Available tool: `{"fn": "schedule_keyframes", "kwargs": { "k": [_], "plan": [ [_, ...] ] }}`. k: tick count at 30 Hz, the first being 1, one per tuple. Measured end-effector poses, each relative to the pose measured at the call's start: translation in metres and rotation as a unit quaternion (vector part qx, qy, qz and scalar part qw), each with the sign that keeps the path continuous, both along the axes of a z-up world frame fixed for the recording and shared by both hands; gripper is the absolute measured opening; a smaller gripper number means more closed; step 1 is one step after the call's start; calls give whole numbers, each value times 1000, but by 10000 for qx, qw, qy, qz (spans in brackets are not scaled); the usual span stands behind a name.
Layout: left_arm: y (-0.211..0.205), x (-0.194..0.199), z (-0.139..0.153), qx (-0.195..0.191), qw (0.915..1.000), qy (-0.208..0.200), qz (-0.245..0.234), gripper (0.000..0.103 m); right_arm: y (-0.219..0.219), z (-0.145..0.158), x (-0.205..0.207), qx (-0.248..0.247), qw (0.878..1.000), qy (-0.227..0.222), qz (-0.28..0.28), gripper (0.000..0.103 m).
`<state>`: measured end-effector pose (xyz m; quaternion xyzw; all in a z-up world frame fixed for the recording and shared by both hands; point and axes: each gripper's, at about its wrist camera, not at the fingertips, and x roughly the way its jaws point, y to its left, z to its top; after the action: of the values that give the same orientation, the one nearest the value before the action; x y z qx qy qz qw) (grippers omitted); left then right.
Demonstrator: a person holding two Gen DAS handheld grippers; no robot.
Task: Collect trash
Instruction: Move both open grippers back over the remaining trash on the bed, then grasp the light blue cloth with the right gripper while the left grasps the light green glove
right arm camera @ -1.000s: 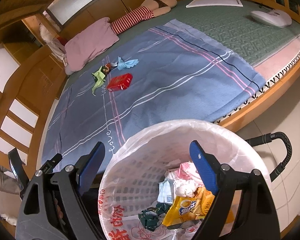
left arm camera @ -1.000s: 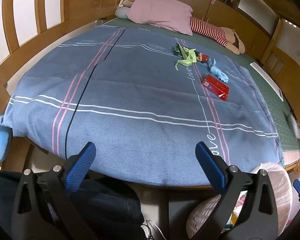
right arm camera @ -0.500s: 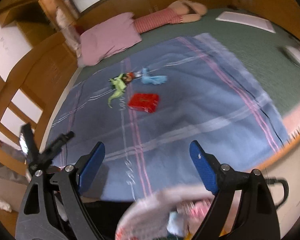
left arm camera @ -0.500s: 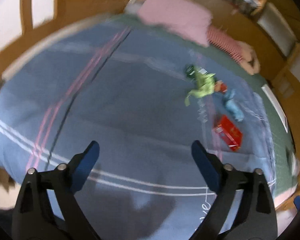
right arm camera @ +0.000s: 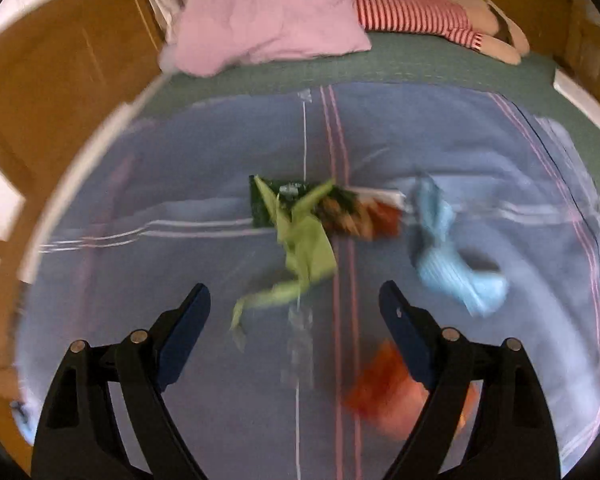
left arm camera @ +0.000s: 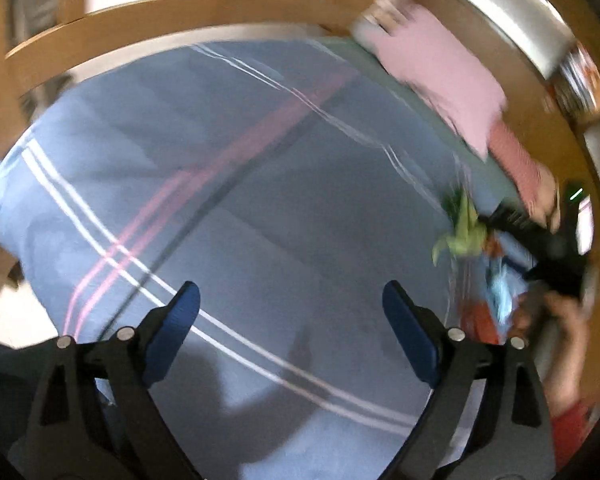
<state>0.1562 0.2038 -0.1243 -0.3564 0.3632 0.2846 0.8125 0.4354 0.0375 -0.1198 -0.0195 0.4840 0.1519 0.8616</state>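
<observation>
Trash lies on a blue striped blanket (right arm camera: 380, 140): a green paper scrap (right arm camera: 304, 248), a dark green and red snack wrapper (right arm camera: 340, 210), a light blue crumpled wrapper (right arm camera: 448, 256) and a red packet (right arm camera: 384, 392). My right gripper (right arm camera: 294, 308) is open and empty, hovering just short of the green scrap, with the red packet under its right finger. My left gripper (left arm camera: 290, 306) is open and empty over bare blanket (left arm camera: 220, 200). The green scrap (left arm camera: 462, 232) and the right gripper's body (left arm camera: 556, 248) show at the right of the blurred left wrist view.
A pink pillow (right arm camera: 268, 20) and a striped stuffed doll (right arm camera: 420, 16) lie at the head of the bed on a green mat (right arm camera: 420, 68). Wooden bed rails (left arm camera: 160, 12) run along the left side.
Both grippers have moved forward over the bed. The right gripper left the trash basket and closed in on the trash pile. The basket is out of view. Both stay open.
</observation>
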Motion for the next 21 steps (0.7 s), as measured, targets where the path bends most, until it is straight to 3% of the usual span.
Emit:
{"fn": "schedule_keyframes", "kwargs": {
  "k": [2, 3, 4, 6, 8, 9, 11, 12, 14, 15, 16, 17, 19, 21],
  "plan": [
    [8, -5, 0, 7, 9999, -25, 168, 93, 11, -13, 14, -275, 9996, 15, -66, 76],
    [11, -6, 0, 43, 9997, -12, 244, 93, 17, -22, 21, -421, 9991, 70, -68, 64],
    [17, -12, 2, 107, 9991, -41, 418, 93, 20, -29, 24, -470, 9988, 157, -35, 45],
    [27, -25, 5, 116, 9964, -229, 812, 93, 20, -39, 23, -198, 9989, 413, 107, 29],
    [34, -39, 8, 25, 9923, -433, 1157, 93, 14, -38, 15, 234, 9976, 608, 229, 28],
    [35, -41, 9, -5, 9910, -486, 1244, 93, 13, -38, 0, 755, 9909, 999, 496, 28],
    [36, -44, 9, -58, 9904, -518, 1281, 93, 17, -38, -20, 1139, 9790, 1430, 898, 28],
    [36, -43, 8, -83, 9909, -502, 1249, 94, 25, -35, -46, 1402, 9615, 1855, 1463, 31],
    [34, -40, 4, -187, 9933, -390, 1072, 94, 27, -18, -68, 1392, 9557, 1745, 1917, 48],
    [33, -38, 1, -237, 9942, -327, 996, 94, 24, -10, -70, 1374, 9584, 1568, 1951, 63],
    [32, -36, -2, -301, 9948, -278, 928, 94, 14, 10, -72, 1364, 9664, 1057, 1907, 76],
    [31, -35, -4, -357, 9949, -270, 910, 94, 0, 29, -65, 1355, 9751, 553, 1664, 78],
    [33, -35, -7, -439, 9940, -287, 965, 94, -21, 43, -50, 1122, 9882, 34, 1044, 83],
    [32, -34, -10, -507, 9935, -276, 976, 95, -42, 44, -21, 361, 9980, -490, 175, 84]
  ]
}}
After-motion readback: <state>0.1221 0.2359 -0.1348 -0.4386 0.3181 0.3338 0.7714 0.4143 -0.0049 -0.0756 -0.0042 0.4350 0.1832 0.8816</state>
